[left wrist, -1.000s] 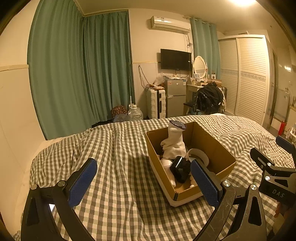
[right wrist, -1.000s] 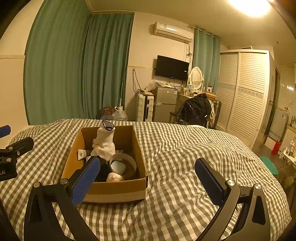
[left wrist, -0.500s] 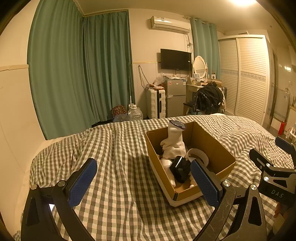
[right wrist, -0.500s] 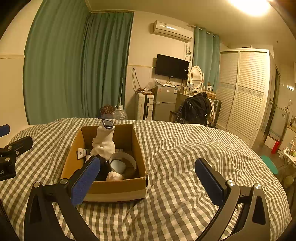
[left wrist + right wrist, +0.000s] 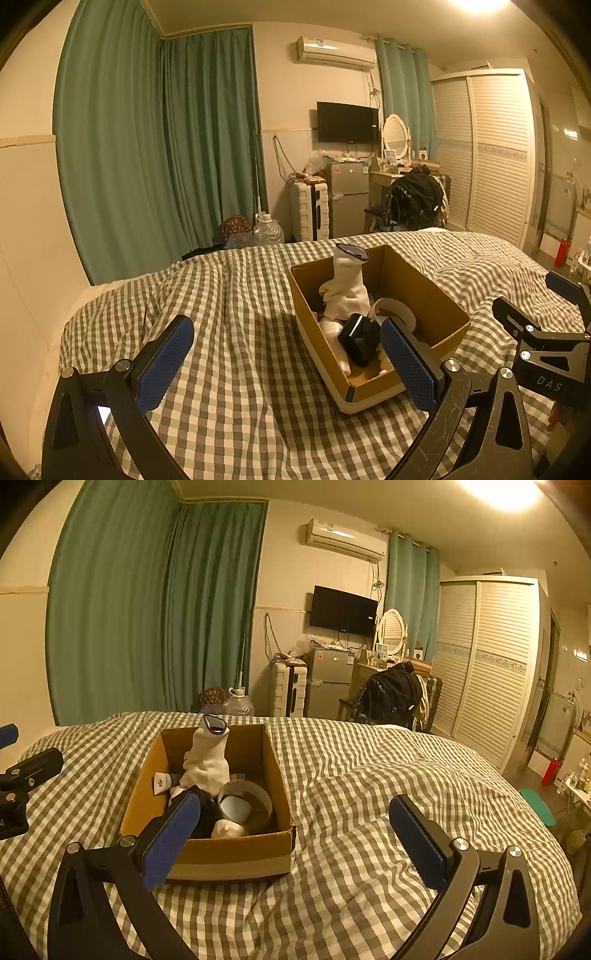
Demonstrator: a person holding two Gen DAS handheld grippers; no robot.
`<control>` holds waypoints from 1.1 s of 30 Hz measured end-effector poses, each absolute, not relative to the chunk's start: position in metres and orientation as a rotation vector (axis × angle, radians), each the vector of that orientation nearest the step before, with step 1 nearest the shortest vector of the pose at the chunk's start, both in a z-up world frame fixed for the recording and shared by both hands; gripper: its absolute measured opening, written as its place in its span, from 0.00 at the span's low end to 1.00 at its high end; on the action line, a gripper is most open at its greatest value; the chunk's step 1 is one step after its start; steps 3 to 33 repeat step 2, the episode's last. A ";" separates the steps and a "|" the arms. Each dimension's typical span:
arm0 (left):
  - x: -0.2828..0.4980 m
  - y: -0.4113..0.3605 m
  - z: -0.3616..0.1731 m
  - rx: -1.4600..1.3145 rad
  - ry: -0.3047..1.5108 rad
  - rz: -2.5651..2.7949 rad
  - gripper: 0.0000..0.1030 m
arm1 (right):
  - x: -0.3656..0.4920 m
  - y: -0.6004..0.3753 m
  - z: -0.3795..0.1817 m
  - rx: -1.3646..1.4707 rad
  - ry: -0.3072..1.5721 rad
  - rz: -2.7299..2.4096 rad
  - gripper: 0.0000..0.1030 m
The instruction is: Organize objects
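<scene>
An open cardboard box sits on a bed covered in a grey and white checked blanket. Seen from the left wrist camera, the box lies ahead and to the right of the left gripper, whose right blue-padded finger overlaps the box's near corner in the view; whether it touches the box cannot be told. From the right wrist camera, the box lies ahead and to the left of the right gripper, with that gripper's left finger in front of the box's near left corner. Inside the box, a white sock stands upright with its dark-rimmed opening at the top, above the rim of the box. Beside it lie a roll of tape, a black object and a small white tube against the left wall. Both grippers have their fingers spread wide apart and hold nothing; each hangs above the blanket. The right gripper appears at the right edge of the left camera's view, and the left gripper at the left edge of the right camera's view, well apart on either side of the box.
</scene>
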State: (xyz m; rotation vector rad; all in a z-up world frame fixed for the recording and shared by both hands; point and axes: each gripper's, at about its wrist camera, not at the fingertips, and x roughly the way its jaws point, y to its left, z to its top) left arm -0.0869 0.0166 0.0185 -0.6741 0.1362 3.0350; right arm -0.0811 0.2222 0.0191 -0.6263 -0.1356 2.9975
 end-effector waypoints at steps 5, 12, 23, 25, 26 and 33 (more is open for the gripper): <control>-0.087 0.017 0.019 -0.677 0.137 3.035 1.00 | -0.082 0.222 0.019 -0.629 -0.135 2.997 1.00; -0.087 0.017 0.019 -0.677 0.137 3.035 1.00 | -0.082 0.222 0.019 -0.629 -0.135 2.997 1.00; -0.087 0.017 0.019 -0.677 0.137 3.035 1.00 | -0.082 0.222 0.019 -0.629 -0.135 2.997 1.00; -0.087 0.017 0.019 -0.677 0.137 3.035 1.00 | -0.082 0.222 0.019 -0.629 -0.135 2.997 1.00; -0.087 0.017 0.019 -0.677 0.137 3.035 1.00 | -0.082 0.222 0.019 -0.629 -0.135 2.997 1.00; -0.087 0.017 0.019 -0.677 0.137 3.035 1.00 | -0.082 0.222 0.019 -0.629 -0.135 2.997 1.00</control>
